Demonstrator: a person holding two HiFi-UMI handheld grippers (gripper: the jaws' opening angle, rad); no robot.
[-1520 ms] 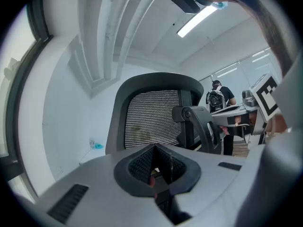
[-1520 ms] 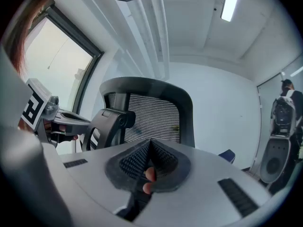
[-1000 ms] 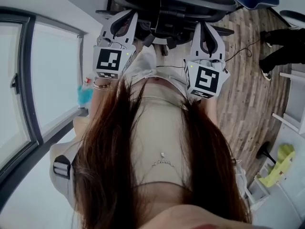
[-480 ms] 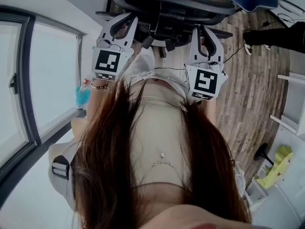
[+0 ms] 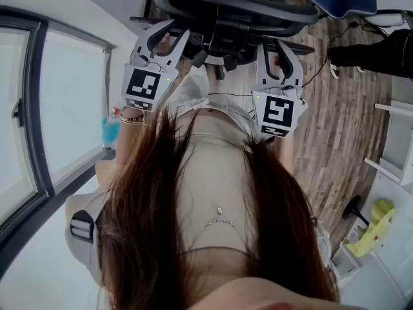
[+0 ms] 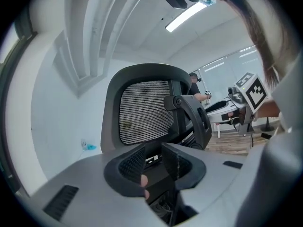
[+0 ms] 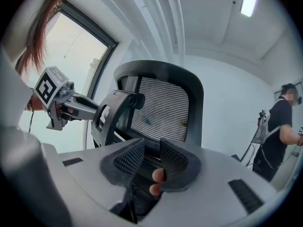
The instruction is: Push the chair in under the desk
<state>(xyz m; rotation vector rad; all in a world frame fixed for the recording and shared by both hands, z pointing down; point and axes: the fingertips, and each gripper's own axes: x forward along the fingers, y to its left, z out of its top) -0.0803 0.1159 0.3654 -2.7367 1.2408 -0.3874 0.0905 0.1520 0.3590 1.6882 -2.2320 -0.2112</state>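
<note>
Left hand-held gripper (image 6: 154, 156), right hand-held gripper (image 7: 151, 158): jaws just opened, clamping nothing, at chair (image 6: 142, 110).

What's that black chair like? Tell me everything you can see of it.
The chair is a black office chair, upright on the wood-plank floor. Its backrest is fine grey mesh in a rounded dark plastic frame, with a curved side arm on a pivot and a dark mechanism below. The left gripper and right gripper face its back; their jaws have just been opening and grip nothing. Whether they touch it cannot be told.
</note>
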